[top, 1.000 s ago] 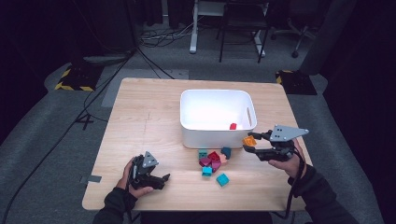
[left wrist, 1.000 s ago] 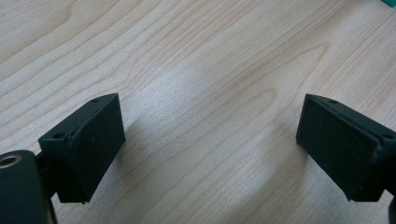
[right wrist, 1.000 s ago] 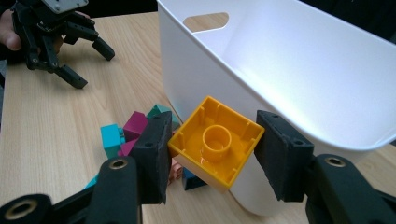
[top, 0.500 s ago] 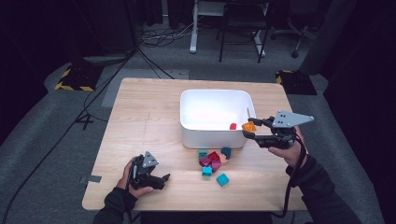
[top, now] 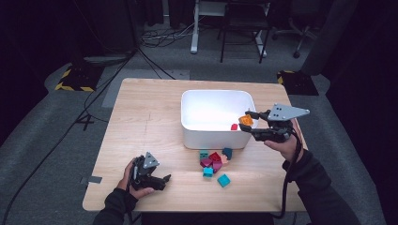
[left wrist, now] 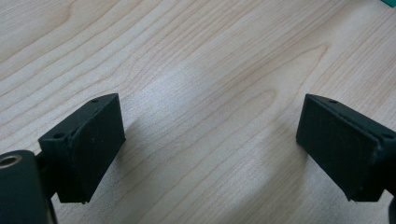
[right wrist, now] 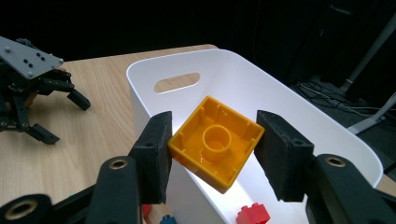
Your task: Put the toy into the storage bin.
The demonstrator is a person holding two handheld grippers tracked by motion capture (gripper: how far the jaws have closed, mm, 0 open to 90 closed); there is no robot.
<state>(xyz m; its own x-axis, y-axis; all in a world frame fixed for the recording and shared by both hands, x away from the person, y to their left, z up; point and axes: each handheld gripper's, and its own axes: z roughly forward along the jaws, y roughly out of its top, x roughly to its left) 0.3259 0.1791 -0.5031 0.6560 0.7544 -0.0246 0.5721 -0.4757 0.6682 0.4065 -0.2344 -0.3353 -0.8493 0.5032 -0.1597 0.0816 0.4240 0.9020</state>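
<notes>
— What have I got in the right gripper (right wrist: 212, 158)?

— It's clamped on the orange block (right wrist: 215, 142), hollow side up, and I've got it over the near rim of the white bin (top: 213, 133). One red block (top: 233, 126) lies inside already — so that's one in, this one about to go.

— And what's left?

— A cluster of teal and magenta blocks (top: 214, 161) on the table (top: 150, 122) just in front of the bin. Most of the sorting is still ahead, I'd judge.

— The left gripper (top: 162, 180)?

— Jaws wide, nothing between them, resting by the near edge.

— Any change from a second ago?

— The right one has risen from beside the bin to above its rim — the left hasn't stirred.
</notes>
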